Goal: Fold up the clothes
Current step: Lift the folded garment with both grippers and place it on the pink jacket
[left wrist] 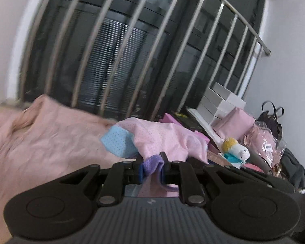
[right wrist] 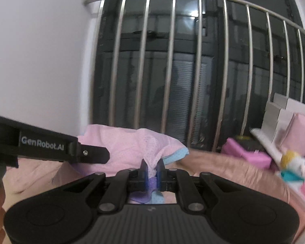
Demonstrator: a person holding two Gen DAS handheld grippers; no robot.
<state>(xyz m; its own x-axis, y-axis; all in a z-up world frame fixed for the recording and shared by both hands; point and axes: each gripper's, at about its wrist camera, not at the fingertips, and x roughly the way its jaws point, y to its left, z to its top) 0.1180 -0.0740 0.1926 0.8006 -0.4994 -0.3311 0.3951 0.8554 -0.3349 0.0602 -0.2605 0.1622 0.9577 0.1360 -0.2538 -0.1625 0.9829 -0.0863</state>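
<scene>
A pink dotted garment (left wrist: 162,138) with blue and purple trim hangs lifted above the pink bedspread (left wrist: 40,142). My left gripper (left wrist: 152,162) is shut on its purple edge, the cloth bunched between the blue pads. In the right wrist view the same garment (right wrist: 132,146) spreads ahead, and my right gripper (right wrist: 152,168) is shut on another part of its edge, purple and blue cloth showing between the pads. The left gripper's black body (right wrist: 50,148) reaches in from the left of that view, held by a hand at the lower left.
A steel railing (right wrist: 193,71) before a dark window stands behind the bed. At the right lie stacked white boxes (left wrist: 219,101), pink packages (left wrist: 235,122), a plush toy (left wrist: 235,150), a black bag (left wrist: 272,118) and a pink box (right wrist: 246,154).
</scene>
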